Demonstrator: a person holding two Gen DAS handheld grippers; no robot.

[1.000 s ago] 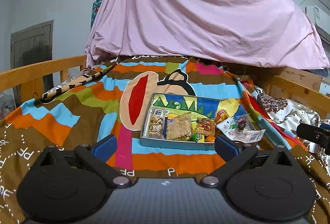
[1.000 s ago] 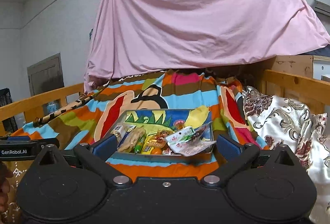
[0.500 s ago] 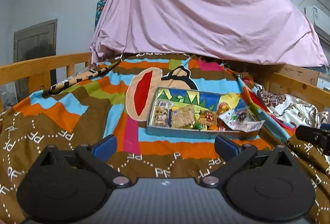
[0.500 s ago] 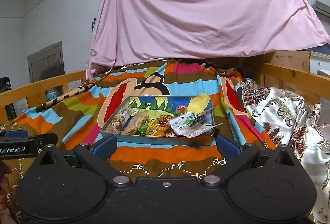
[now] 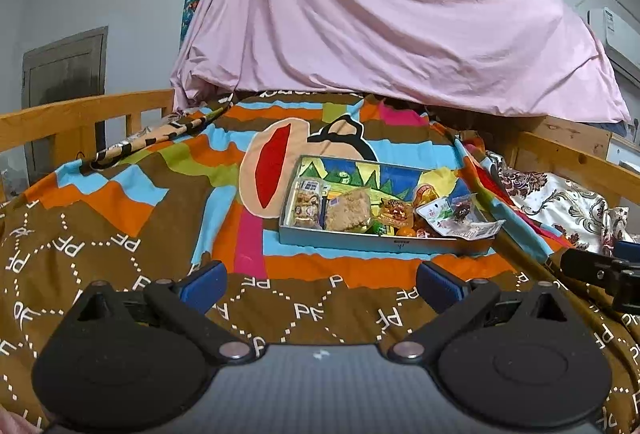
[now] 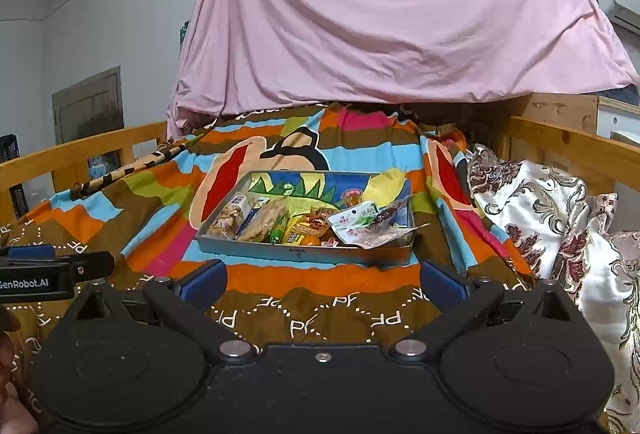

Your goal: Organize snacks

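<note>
Snacks sit in a shallow metal tray (image 5: 384, 244) on the bed, mid-blanket, ahead of both your grippers and well apart from them. Tray contents, left to right in the left wrist view: a clear pack of small cookies (image 5: 306, 203), a pale crumbly block in wrap (image 5: 348, 212), an orange-red packet (image 5: 397, 214), then a white-and-green pouch (image 5: 456, 220) draped over the tray's right rim. The same pouch (image 6: 362, 224) shows in the right wrist view, along with a green stick-like item (image 6: 279, 230) among the wrappers.

Your left gripper (image 5: 318, 284) has its fingers spread wide, nothing between them, hovering over the patterned blanket (image 5: 120, 202). Your right gripper (image 6: 322, 278) is likewise spread wide and empty.

Further out: wooden bed rail (image 5: 80, 114) on both sides, a floral white cloth (image 6: 540, 218) bunched at right, and a pink sheet (image 5: 380, 26) hung behind.
</note>
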